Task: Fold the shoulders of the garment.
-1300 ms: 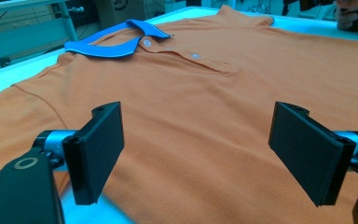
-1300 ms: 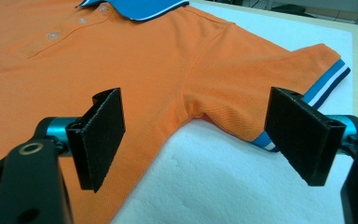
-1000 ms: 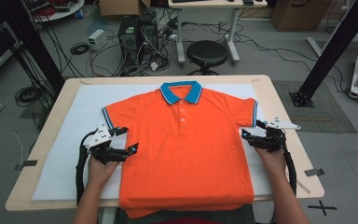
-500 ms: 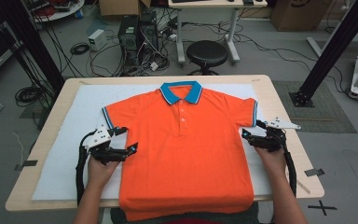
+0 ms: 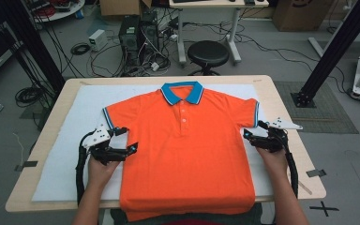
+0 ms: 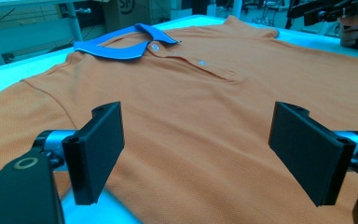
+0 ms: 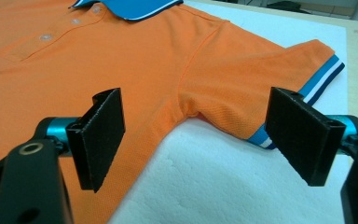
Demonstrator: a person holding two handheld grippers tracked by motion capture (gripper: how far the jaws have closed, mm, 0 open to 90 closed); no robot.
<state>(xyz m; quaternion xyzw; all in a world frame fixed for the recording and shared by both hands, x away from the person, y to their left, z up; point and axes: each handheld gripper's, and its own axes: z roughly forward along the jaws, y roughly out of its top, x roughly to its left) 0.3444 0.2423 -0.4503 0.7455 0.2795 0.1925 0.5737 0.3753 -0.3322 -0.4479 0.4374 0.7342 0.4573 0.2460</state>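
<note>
An orange polo shirt [image 5: 186, 154] with a blue collar [image 5: 182, 92] lies flat, front up, on a white sheet [image 5: 72, 140], its hem hanging over the near table edge. My left gripper [image 5: 127, 141] is open at the shirt's left side edge, below the left sleeve; its jaws stand wide over the orange cloth [image 6: 200, 135]. My right gripper [image 5: 254, 130] is open at the shirt's right side, its jaws straddling the right armpit [image 7: 191, 112] and the striped sleeve cuff [image 7: 324, 74]. Nothing is held.
The wooden table [image 5: 286, 112] has bare rims left and right of the white sheet. Behind it stand a black stool [image 5: 208, 53], a computer tower [image 5: 130, 33] and floor cables. A black frame post [image 5: 337, 47] rises at the right.
</note>
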